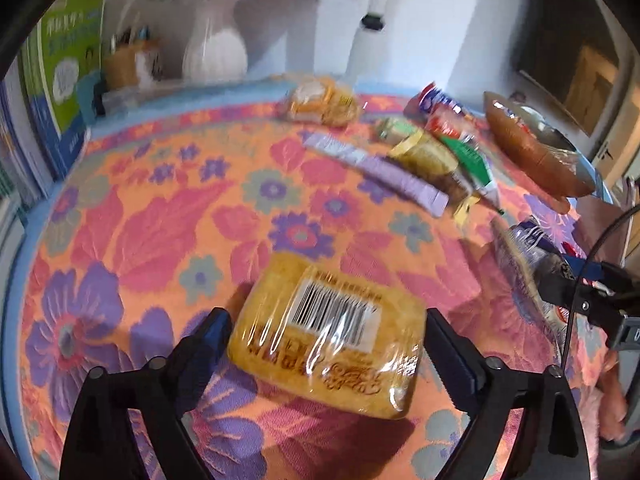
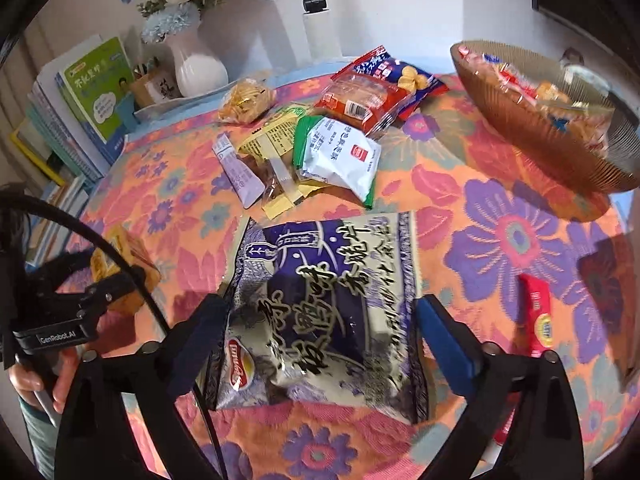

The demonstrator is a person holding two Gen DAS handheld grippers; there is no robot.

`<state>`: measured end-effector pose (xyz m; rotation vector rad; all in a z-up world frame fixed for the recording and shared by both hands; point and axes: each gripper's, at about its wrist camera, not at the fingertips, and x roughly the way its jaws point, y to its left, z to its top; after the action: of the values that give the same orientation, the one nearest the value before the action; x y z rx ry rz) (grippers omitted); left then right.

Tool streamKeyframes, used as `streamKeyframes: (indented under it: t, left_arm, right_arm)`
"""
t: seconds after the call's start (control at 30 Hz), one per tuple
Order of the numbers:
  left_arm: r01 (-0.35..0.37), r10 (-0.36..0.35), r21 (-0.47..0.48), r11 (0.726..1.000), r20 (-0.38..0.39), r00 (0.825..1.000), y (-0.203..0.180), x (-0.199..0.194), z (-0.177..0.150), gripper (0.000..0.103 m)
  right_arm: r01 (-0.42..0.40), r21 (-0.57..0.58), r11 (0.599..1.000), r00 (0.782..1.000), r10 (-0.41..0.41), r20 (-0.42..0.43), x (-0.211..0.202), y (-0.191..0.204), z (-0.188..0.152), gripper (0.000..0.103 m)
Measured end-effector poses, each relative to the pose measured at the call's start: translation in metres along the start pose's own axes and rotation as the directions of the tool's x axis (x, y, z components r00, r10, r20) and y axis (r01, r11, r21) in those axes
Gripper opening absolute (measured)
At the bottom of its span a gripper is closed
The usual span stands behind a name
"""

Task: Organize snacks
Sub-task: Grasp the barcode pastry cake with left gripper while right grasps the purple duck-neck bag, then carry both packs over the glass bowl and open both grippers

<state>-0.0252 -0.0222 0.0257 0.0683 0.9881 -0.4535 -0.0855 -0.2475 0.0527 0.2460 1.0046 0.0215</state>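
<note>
My left gripper (image 1: 326, 336) is shut on a yellow wrapped cake with a barcode (image 1: 332, 332), held over the flowered tablecloth (image 1: 160, 216). My right gripper (image 2: 320, 328) is shut on a purple-and-white chip bag (image 2: 332, 304). That bag also shows at the right of the left wrist view (image 1: 524, 248). The cake and left gripper show at the left of the right wrist view (image 2: 120, 268). A brown ribbed bowl (image 2: 532, 128) at the far right holds several snack packs. Loose snacks lie mid-table: a green-and-white pack (image 2: 340, 156), a lilac stick pack (image 2: 238, 172), a red pack (image 2: 360, 100).
A white vase with flowers (image 2: 192, 60), a pen holder (image 2: 154, 84) and upright books (image 2: 96, 92) stand along the far left edge. A clear bag of crackers (image 2: 246, 98) lies near the vase. A red stick pack (image 2: 538, 316) lies at the right near my right gripper.
</note>
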Motion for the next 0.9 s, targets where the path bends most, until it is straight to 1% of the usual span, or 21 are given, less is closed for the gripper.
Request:
streamKeyframes:
  t: [0.03, 0.1, 0.17, 0.2, 0.23, 0.27, 0.3, 0.33, 0.4, 0.5, 0.57, 0.63, 0.7, 0.77, 0.8, 0.87, 0.9]
  left_arm:
    - [0.01, -0.01, -0.007, 1.0, -0.011, 1.0, 0.001, 0.0, -0.001, 0.094]
    - [0.019, -0.019, 0.0, 1.0, -0.014, 1.0, 0.001, -0.004, -0.004, 0.094]
    - [0.029, -0.029, 0.01, 1.0, -0.012, 1.0, 0.0, -0.007, -0.007, 0.094]
    - [0.021, -0.021, 0.015, 1.0, -0.009, 1.0, -0.001, -0.007, -0.008, 0.094]
    - [0.012, -0.011, 0.022, 1.0, -0.014, 1.0, -0.002, -0.005, -0.007, 0.088]
    - [-0.018, 0.019, 0.036, 0.999, -0.016, 1.0, -0.004, -0.004, -0.007, 0.083]
    - [-0.038, 0.038, 0.049, 0.998, -0.004, 0.999, -0.007, -0.005, -0.007, 0.082]
    - [-0.047, 0.047, 0.054, 0.997, 0.002, 0.999, -0.009, -0.005, -0.005, 0.082]
    - [-0.053, 0.052, 0.055, 0.997, 0.021, 0.998, -0.012, -0.008, -0.004, 0.081]
    - [-0.024, 0.02, 0.055, 0.998, 0.067, 0.998, -0.02, -0.021, 0.002, 0.081]
    - [-0.004, -0.002, 0.068, 0.998, 0.092, 0.996, -0.029, -0.03, 0.011, 0.081]
    - [0.03, -0.042, 0.089, 0.996, 0.129, 0.991, -0.044, -0.04, 0.025, 0.081]
    - [0.078, -0.096, 0.114, 0.99, 0.162, 0.982, -0.064, -0.049, 0.046, 0.081]
    - [0.12, -0.144, 0.138, 0.983, 0.173, 0.974, -0.085, -0.052, 0.071, 0.081]
    - [0.136, -0.162, 0.151, 0.979, 0.174, 0.971, -0.096, -0.052, 0.082, 0.081]
    - [0.165, -0.2, 0.189, 0.968, 0.183, 0.962, -0.125, -0.049, 0.109, 0.081]
    - [0.177, -0.219, 0.216, 0.96, 0.187, 0.958, -0.143, -0.046, 0.122, 0.081]
  right_arm:
    - [-0.014, 0.009, 1.0, 1.0, 0.014, -0.007, 0.004, -0.001, -0.001, 0.103]
    - [-0.014, 0.007, 1.0, 1.0, 0.014, -0.022, 0.008, -0.001, -0.002, 0.103]
    - [-0.05, 0.002, 0.999, 0.997, 0.05, -0.058, 0.012, -0.003, -0.006, 0.103]
    - [-0.059, 0.006, 0.998, 0.997, 0.059, -0.044, 0.011, -0.004, -0.008, 0.102]
    - [-0.058, 0.008, 0.998, 0.998, 0.059, -0.024, 0.008, -0.005, -0.01, 0.096]
    - [-0.059, 0.012, 0.998, 0.998, 0.06, -0.018, 0.006, -0.004, -0.011, 0.089]
    - [-0.077, 0.009, 0.997, 0.997, 0.077, -0.009, 0.003, -0.003, -0.012, 0.066]
    - [-0.104, 0.006, 0.995, 0.995, 0.104, -0.008, 0.001, -0.001, -0.013, 0.055]
    - [-0.121, 0.005, 0.993, 0.993, 0.121, 0.005, -0.006, 0.003, -0.015, 0.054]
    - [-0.185, 0.009, 0.983, 0.982, 0.185, 0.036, -0.021, 0.005, -0.017, 0.053]
    - [-0.197, 0.008, 0.98, 0.979, 0.196, 0.062, -0.033, 0.005, -0.015, 0.053]
    - [-0.199, 0.004, 0.98, 0.974, 0.197, 0.113, -0.053, 0.004, -0.009, 0.053]
    - [-0.197, 0.007, 0.98, 0.968, 0.194, 0.159, -0.071, 0.001, 0.001, 0.053]
    - [-0.173, 0.014, 0.985, 0.963, 0.166, 0.214, -0.092, -0.01, 0.016, 0.053]
    - [-0.147, 0.017, 0.989, 0.96, 0.139, 0.242, -0.103, -0.017, 0.025, 0.053]
    - [-0.085, 0.037, 0.996, 0.954, 0.07, 0.291, -0.124, -0.034, 0.045, 0.053]
    - [-0.035, 0.059, 0.998, 0.949, 0.015, 0.315, -0.135, -0.047, 0.059, 0.053]
